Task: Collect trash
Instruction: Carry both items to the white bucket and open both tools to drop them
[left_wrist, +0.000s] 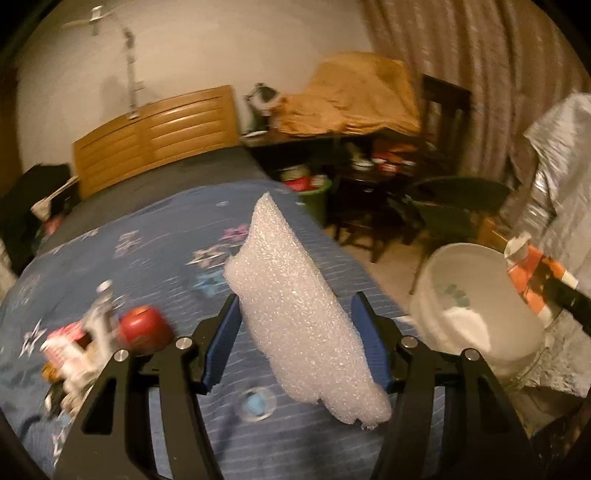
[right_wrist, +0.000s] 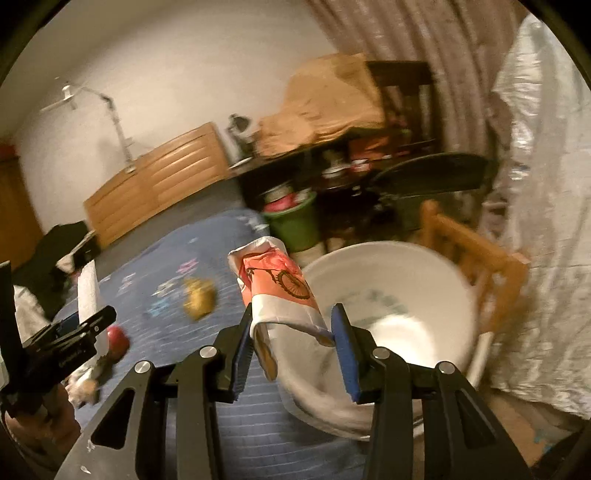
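Observation:
My left gripper (left_wrist: 295, 299) is shut on a long piece of white foam sheet (left_wrist: 295, 314), which stands up between the blue pads above the bed. My right gripper (right_wrist: 293, 310) is shut on a folded orange-and-white paper packet with a bicycle print (right_wrist: 280, 284), held at the near rim of a white plastic basin (right_wrist: 388, 295). In the left wrist view the basin (left_wrist: 480, 314) lies to the right of the foam, with the packet (left_wrist: 528, 269) over its far rim. Something white lies in the basin's bottom.
More litter lies on the blue patterned bed cover (left_wrist: 147, 240): a red round can (left_wrist: 144, 328), a heap of wrappers (left_wrist: 74, 354), a clear lid (left_wrist: 255, 402) and a yellow crumpled piece (right_wrist: 199, 295). A green bin (right_wrist: 295, 225), a wooden chair (right_wrist: 476, 254) and silver sheeting (right_wrist: 535, 221) stand beside the bed.

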